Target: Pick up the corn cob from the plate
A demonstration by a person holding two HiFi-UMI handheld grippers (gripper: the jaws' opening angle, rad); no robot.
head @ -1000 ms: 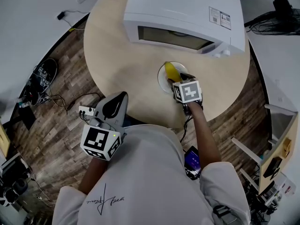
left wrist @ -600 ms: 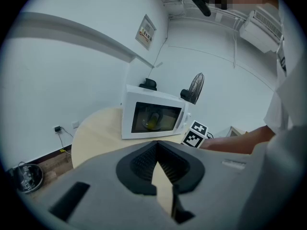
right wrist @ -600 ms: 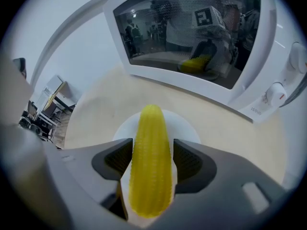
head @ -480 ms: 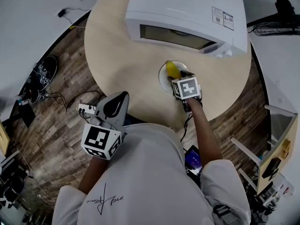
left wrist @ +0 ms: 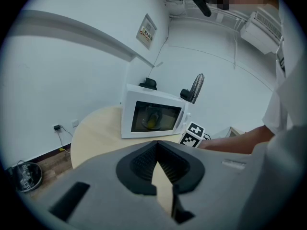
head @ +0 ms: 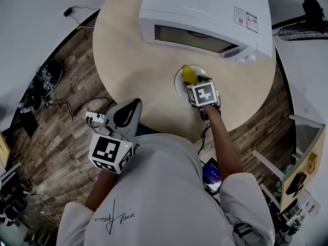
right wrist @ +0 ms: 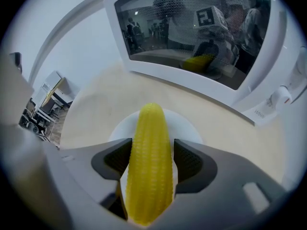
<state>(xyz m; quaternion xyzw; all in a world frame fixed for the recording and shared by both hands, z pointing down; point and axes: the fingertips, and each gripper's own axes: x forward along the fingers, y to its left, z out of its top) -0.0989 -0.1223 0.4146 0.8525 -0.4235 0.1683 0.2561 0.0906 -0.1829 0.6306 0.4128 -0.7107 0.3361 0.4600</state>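
A yellow corn cob (right wrist: pixel 149 166) lies lengthwise between the two pads of my right gripper (right wrist: pixel 152 158), and both pads press against its sides. Its tip reaches out over the white plate (right wrist: pixel 186 124). I cannot tell whether the cob still rests on the plate. In the head view the right gripper (head: pixel 197 84) sits over the plate (head: pixel 178 84) with the corn cob (head: pixel 189 74) sticking out ahead of it. My left gripper (head: pixel 131 105) is held back at the table's near edge, its jaws together and holding nothing; its own view shows the left gripper (left wrist: pixel 157 145) pointing at the table.
A white microwave (head: pixel 205 14) with its door closed stands just behind the plate on the round wooden table (head: pixel 128 55). A power strip (head: pixel 95 120) and cables lie on the wood floor at the left. A fan (left wrist: pixel 196 86) stands behind the microwave.
The right gripper and the corn cob have crept slightly away from me, toward the microwave. The left gripper has stayed in place.
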